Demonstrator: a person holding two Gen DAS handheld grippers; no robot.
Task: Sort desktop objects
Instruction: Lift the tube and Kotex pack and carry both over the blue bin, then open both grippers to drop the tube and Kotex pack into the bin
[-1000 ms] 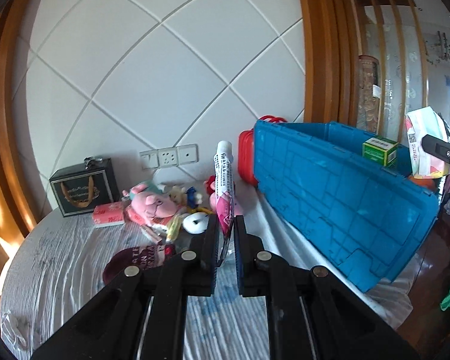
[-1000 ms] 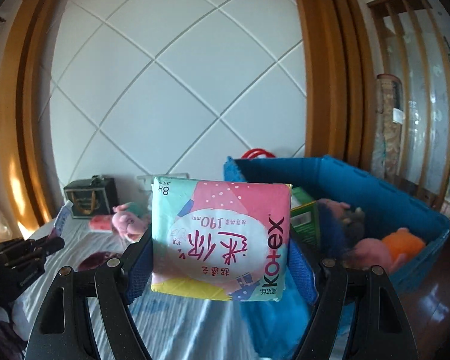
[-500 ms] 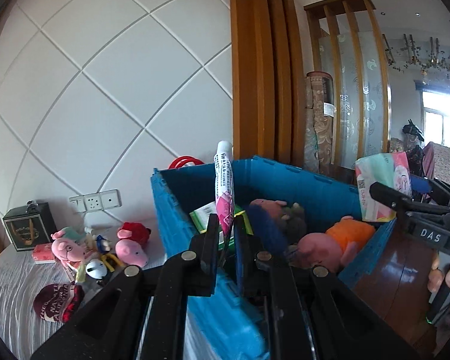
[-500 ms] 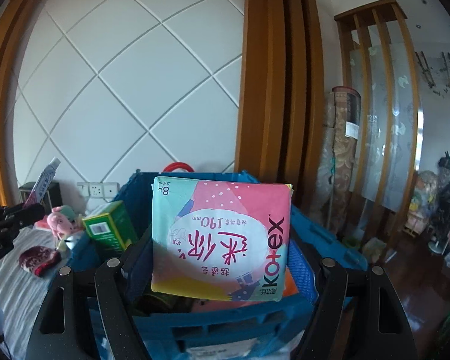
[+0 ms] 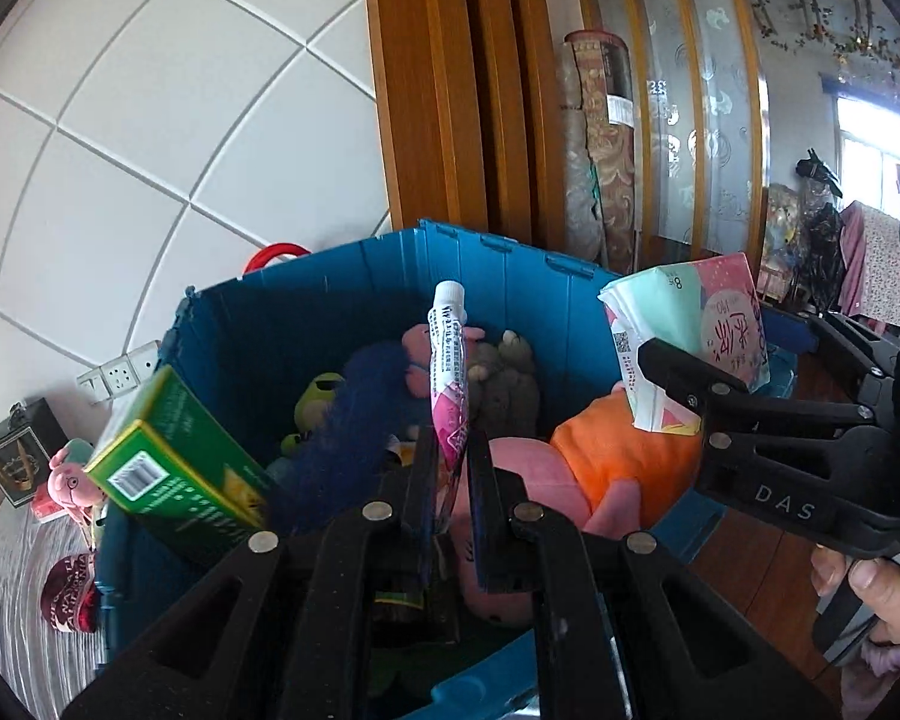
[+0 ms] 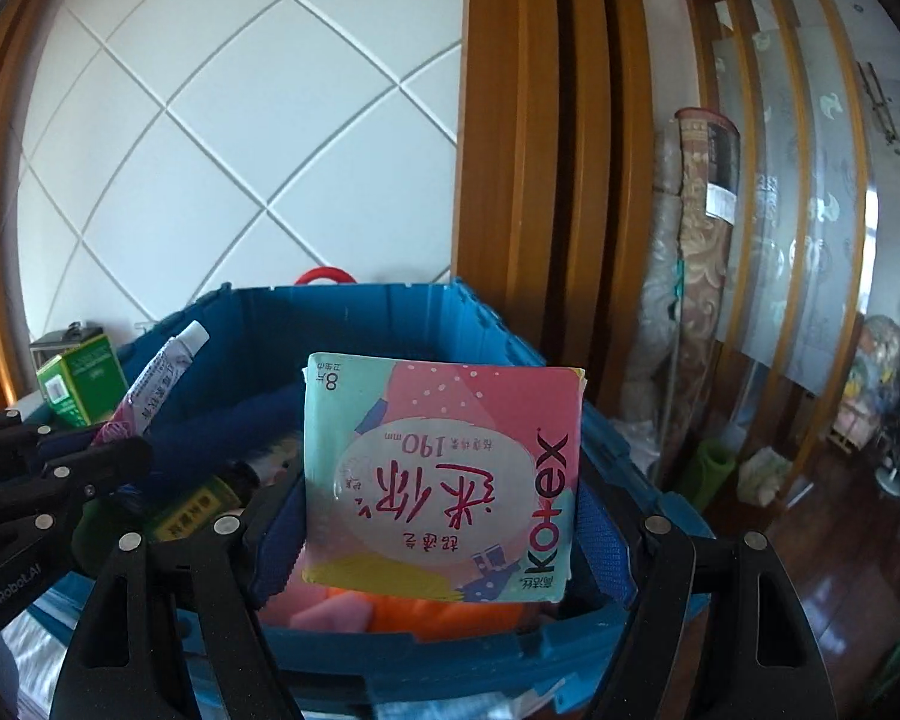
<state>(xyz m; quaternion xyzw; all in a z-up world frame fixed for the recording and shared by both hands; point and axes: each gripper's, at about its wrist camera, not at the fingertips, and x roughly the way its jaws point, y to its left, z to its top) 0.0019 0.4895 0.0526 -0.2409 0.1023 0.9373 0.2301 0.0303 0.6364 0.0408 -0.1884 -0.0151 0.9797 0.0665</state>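
Observation:
My left gripper is shut on a pink-and-white tube and holds it upright over the open blue bin. My right gripper is shut on a pink-and-teal Kotex pad pack, also above the blue bin. In the left wrist view the pack and right gripper hang over the bin's right side. In the right wrist view the tube and left gripper are at the left. The bin holds plush toys and a green box.
A grey-clothed table at the left carries a pink pig plush, a dark red item and a black box. A wooden pillar and rolled rugs stand behind the bin. Dark wood floor lies to the right.
Both grippers have swung right from the table to above the bin, each still holding its item. The bin's contents now lie directly under both.

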